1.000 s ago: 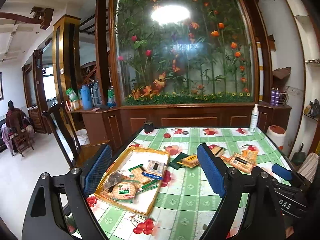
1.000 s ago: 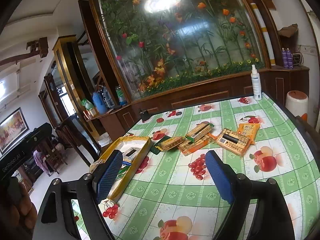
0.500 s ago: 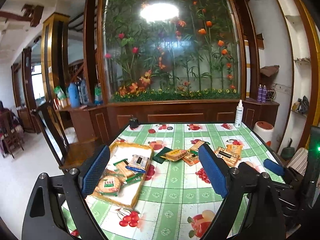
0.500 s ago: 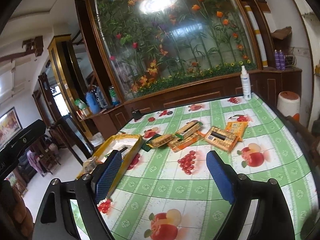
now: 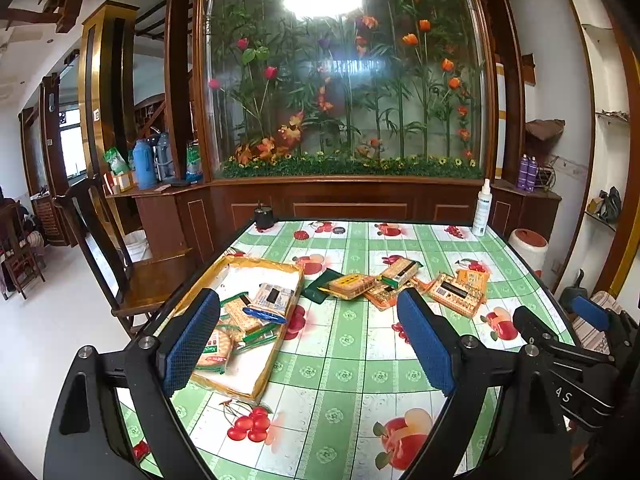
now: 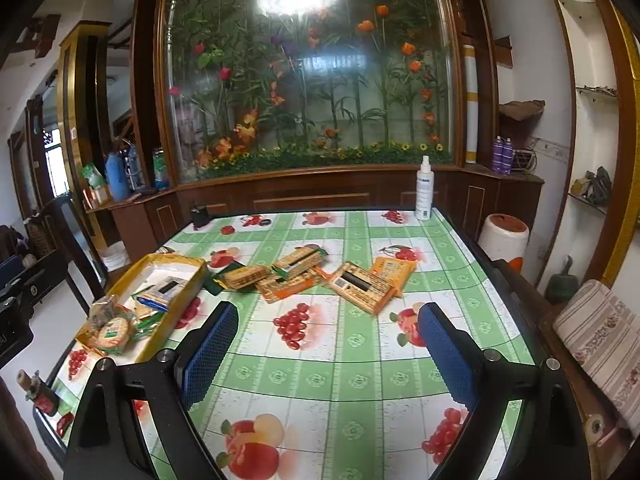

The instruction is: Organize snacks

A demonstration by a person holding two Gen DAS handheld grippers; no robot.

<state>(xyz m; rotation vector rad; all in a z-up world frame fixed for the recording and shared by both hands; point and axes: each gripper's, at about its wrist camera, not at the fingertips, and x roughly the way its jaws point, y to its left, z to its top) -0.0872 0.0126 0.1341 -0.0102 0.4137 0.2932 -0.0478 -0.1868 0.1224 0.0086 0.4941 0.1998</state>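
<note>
A yellow cardboard tray [image 5: 280,269] [image 6: 188,265] lies on the left of the table and holds several snack packets [image 5: 269,298] [image 6: 116,330]. More biscuit packets [image 5: 456,291] [image 6: 362,286] are scattered flat in the middle of the table, to the right of the tray. My left gripper [image 5: 312,340] hangs open above the near table, nothing between its blue pads. My right gripper [image 6: 328,354] is also above the near table; its jaws are opening with nothing between them. In the left wrist view, the right gripper's body [image 5: 568,356] shows at the right edge.
The table carries a green checked fruit-print cloth [image 5: 348,364] [image 6: 320,384]. A white spray bottle [image 5: 482,210] [image 6: 424,190] stands at the far right corner, a small dark object [image 5: 263,218] at the far left. A wooden chair [image 5: 132,276] stands left of the table, a cushioned seat [image 6: 600,344] on the right.
Both views have swung so the table sits more centred and the scattered packets lie further ahead. The right gripper's pads stand wider apart than before. The left gripper has sunk slightly.
</note>
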